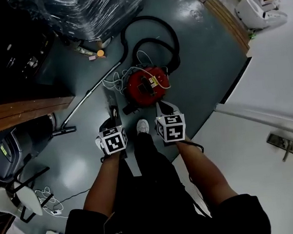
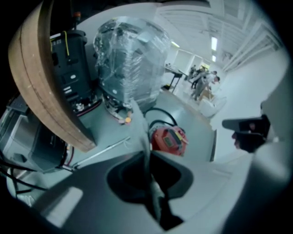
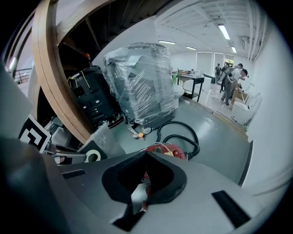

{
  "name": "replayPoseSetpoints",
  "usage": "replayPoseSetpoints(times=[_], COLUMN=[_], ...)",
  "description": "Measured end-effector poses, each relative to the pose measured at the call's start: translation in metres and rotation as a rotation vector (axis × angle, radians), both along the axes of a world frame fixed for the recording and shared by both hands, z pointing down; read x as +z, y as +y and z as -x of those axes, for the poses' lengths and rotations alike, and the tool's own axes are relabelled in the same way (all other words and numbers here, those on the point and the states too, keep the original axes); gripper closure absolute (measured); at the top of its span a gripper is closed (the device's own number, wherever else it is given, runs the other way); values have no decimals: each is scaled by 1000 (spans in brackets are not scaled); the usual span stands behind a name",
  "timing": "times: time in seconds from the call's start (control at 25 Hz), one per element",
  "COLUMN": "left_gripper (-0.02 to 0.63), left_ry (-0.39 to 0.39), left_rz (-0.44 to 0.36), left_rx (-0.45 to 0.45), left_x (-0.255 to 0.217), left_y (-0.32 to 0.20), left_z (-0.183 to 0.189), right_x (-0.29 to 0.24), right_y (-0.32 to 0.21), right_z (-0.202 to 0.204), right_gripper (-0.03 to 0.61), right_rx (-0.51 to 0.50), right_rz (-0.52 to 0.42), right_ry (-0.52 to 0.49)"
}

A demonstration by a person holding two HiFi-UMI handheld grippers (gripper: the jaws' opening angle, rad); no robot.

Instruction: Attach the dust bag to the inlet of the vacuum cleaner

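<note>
The red canister vacuum cleaner (image 1: 146,84) stands on the grey floor ahead of my feet, its black hose (image 1: 170,40) looped behind it. It also shows in the left gripper view as a red vacuum cleaner (image 2: 168,140) and in the right gripper view (image 3: 165,150). My left gripper (image 1: 114,123) is shut on the grey dust bag (image 1: 111,99), which appears edge-on as a thin sheet (image 2: 142,132) rising from its jaws (image 2: 153,192). The right gripper view shows the bag (image 3: 98,139) with its white-ringed collar (image 3: 93,156) at the left. My right gripper (image 1: 163,107) is shut and empty (image 3: 142,196), just short of the vacuum.
A metal wand (image 1: 91,93) lies on the floor left of the vacuum. A plastic-wrapped pallet (image 1: 91,9) stands behind it, and a curved wooden tabletop (image 1: 23,109) is at the left. My white shoe (image 1: 142,125) sits between the grippers. People stand far off (image 3: 231,80).
</note>
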State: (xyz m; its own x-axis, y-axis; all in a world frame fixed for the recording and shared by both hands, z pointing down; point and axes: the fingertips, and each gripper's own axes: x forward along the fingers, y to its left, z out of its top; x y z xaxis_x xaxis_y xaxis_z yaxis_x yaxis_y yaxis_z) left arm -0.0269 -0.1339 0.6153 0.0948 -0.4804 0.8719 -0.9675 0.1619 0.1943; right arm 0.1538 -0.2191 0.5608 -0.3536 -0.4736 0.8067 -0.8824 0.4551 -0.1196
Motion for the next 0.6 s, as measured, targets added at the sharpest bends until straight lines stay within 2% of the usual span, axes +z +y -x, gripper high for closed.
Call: replayPoseSetpoints(times=[0.2,0.48,0.52,0.6], left_gripper=[591,591,591,591], left_ry=[51,44,40,38], left_rz=[57,129,140,156], left_rx=[-60,-98,-97,-91], left_x=[55,132,141,158], left_y=[7,18,20,22], left_z=[3,1,-2,-9], right_x=[46,132,145,169], right_y=[-13,-35,-40,-47], right_z=[4,2,0,-4], right_gripper=[580,578,571,498], right_rx=[-31,-93,-101,-118], right_rz=[15,11,11,29], right_ry=[25,90,102,127])
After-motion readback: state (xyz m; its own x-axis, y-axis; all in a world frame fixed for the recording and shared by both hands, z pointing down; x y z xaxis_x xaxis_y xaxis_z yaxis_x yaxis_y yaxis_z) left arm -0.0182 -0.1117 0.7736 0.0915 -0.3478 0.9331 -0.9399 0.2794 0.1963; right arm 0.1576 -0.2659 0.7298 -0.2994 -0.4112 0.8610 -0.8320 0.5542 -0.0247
